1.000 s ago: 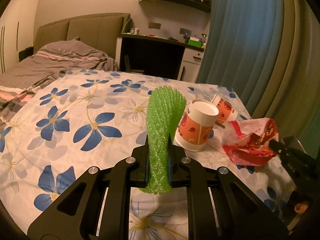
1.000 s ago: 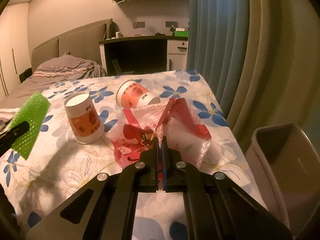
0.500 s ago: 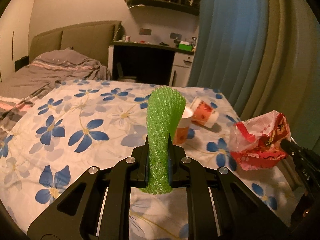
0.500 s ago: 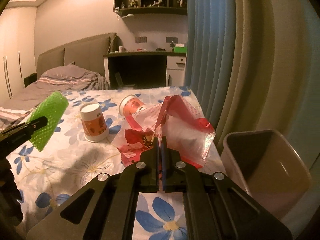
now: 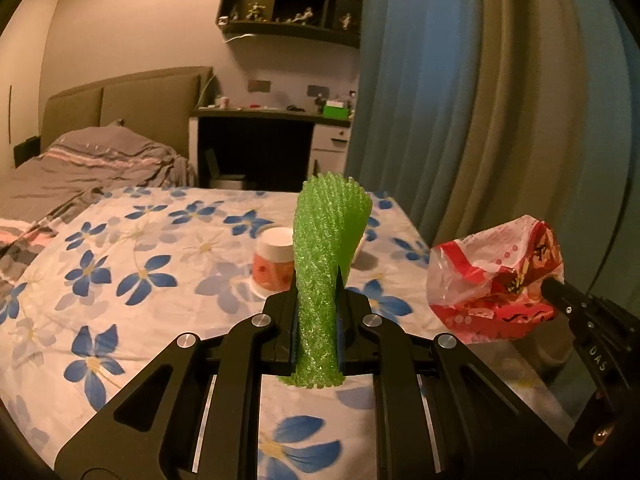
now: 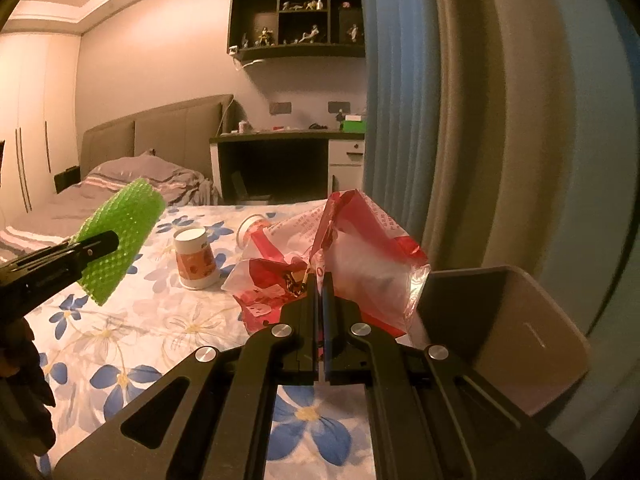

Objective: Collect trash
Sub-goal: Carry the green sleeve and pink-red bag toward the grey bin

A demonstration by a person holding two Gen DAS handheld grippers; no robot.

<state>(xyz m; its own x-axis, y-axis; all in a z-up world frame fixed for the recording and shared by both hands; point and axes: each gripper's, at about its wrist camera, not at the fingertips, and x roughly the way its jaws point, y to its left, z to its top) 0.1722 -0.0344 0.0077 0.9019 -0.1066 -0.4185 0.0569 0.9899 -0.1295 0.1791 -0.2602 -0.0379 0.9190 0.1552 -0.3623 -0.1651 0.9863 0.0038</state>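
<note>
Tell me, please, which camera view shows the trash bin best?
The right wrist view: the trash bin shows its open mouth and side wall beside the table edge, just right of the right gripper holding the red plastic bag. The left wrist view shows nothing clearly identifiable as the bin.

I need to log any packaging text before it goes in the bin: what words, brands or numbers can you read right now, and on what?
"DAS": white letters on the black body of the right gripper, seen from the left wrist view.
Red plastic bag: rows of small print and a partial "0" by the fingertips, too small and crumpled to read.
Upright paper cup: red printed pattern only, no legible text.
Green foam net: none.
</note>
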